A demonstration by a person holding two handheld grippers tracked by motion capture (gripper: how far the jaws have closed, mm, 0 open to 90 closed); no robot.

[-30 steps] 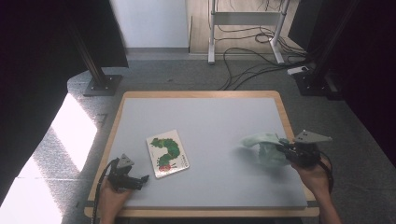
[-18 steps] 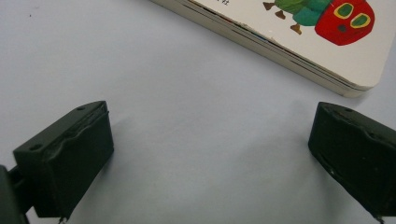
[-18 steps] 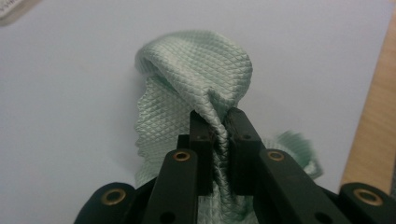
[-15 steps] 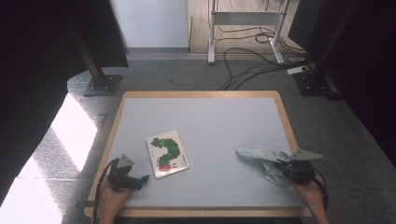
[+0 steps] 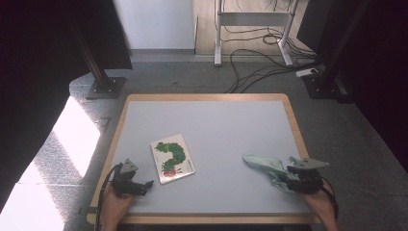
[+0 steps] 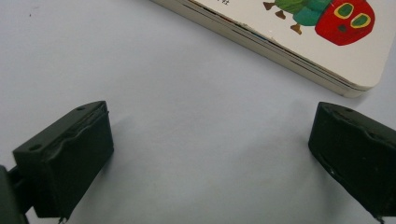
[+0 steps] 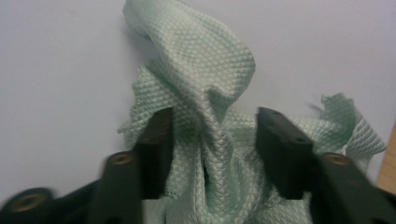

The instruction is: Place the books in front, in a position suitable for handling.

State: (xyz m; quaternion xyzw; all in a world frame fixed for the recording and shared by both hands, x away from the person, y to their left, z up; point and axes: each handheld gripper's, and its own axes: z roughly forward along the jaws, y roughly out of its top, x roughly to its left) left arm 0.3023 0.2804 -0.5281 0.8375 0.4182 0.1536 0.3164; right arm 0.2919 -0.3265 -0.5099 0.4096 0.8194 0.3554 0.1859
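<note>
**Cloth down near the right edge, jaws parted around it**

Seen from the high view: right gripper (image 5: 288,177) low over the grey table (image 5: 216,125), close to the right wooden border, with the pale green cloth (image 5: 263,165) lying crumpled just left of it and under its tip. From the right gripper view: same cloth (image 7: 205,93) bunched into a raised fold between the two black jaws, jaws standing apart on either side of that fold and just been opening (pads no longer pinching the weave, so cloth between them but let go). One corner of the cloth trailing toward the wooden edge at the right of that view.

Left gripper (image 5: 142,186) resting near the front-left corner of the table, held in a hand (image 5: 115,207). In the left gripper view, jaws spread wide with bare tabletop between them, nothing gripped. Caterpillar picture book (image 5: 172,158) lying flat just beyond, its corner (image 6: 327,51) near the right-side jaw but clear of it.

Book and cloth well apart.
</note>
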